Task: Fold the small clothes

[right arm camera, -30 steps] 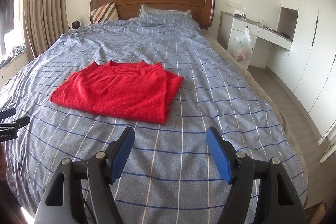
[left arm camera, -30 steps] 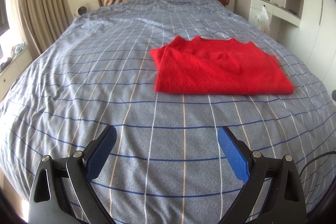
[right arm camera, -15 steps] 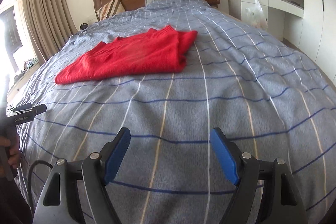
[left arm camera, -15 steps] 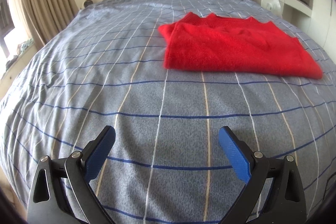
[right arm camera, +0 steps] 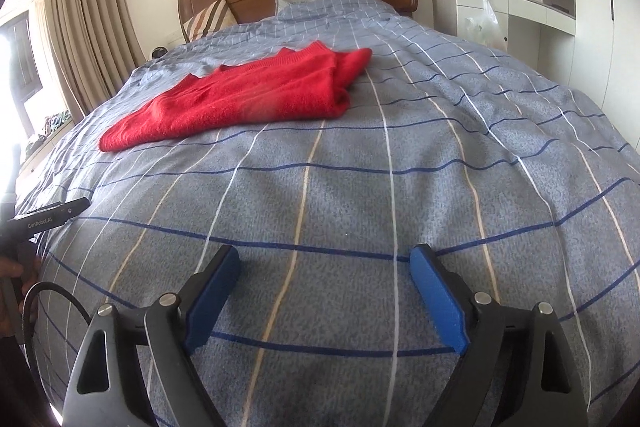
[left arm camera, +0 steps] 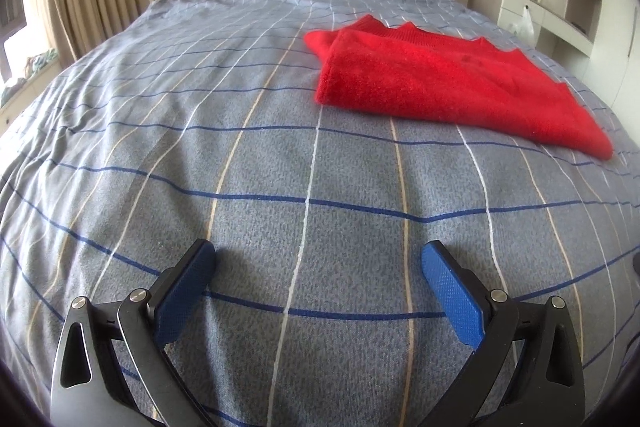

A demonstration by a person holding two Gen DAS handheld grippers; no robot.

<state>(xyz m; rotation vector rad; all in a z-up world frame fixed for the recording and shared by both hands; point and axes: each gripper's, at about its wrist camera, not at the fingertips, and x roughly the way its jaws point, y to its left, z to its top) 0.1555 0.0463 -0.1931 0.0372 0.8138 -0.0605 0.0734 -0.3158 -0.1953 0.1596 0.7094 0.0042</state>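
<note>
My left tongs (left arm camera: 318, 259) fill the bottom of the left wrist frame: two black arms with triangular cut-outs, each ending in a finger faced with a blue, finely textured pad (left arm camera: 452, 297). Round silver screws (left arm camera: 137, 294) sit at the pivots, two per side. My right tongs (right arm camera: 325, 259) at the bottom of the right wrist frame are built the same way (blue pads, black arms, silver screws). At the left edge of that frame, a black bar of the left tool carries white lettering (right arm camera: 40, 222), which I read as "GenRobot.AI", and a black cable (right arm camera: 48, 297) loops below it.
</note>
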